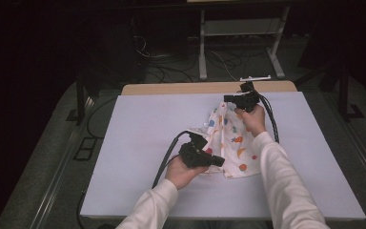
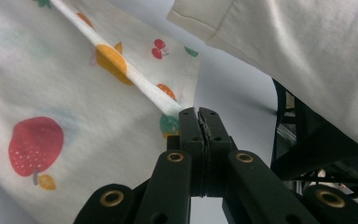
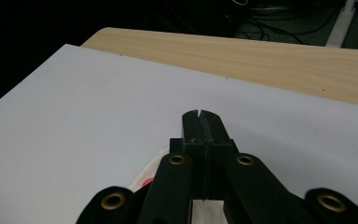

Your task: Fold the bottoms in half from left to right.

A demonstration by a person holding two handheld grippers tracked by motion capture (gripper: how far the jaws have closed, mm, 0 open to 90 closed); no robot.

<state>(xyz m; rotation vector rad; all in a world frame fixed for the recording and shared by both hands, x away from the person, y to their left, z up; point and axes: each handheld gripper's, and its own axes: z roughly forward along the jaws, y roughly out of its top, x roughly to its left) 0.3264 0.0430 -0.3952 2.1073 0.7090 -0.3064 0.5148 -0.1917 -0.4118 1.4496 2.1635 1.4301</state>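
A white cloth (image 1: 228, 138) printed with small fruits lies bunched on the table right of centre. My left gripper (image 1: 220, 161) is at the cloth's near-left edge, pointing right. In the left gripper view that gripper (image 2: 199, 112) is shut on the cloth's (image 2: 51, 93) hem, which stretches taut away up-left. My right gripper (image 1: 227, 98) is at the far corner, pointing left, with the cloth rising to it. In the right gripper view its jaws (image 3: 200, 114) are pressed together, with a bit of cloth (image 3: 147, 179) showing under them.
A white sheet (image 1: 138, 133) covers the table, with a strip of bare wood (image 1: 181, 88) at the far edge. Beyond it are a white stand's legs (image 1: 202, 47) and loose floor cables. A white sleeve (image 2: 307, 46) hangs close over the left gripper.
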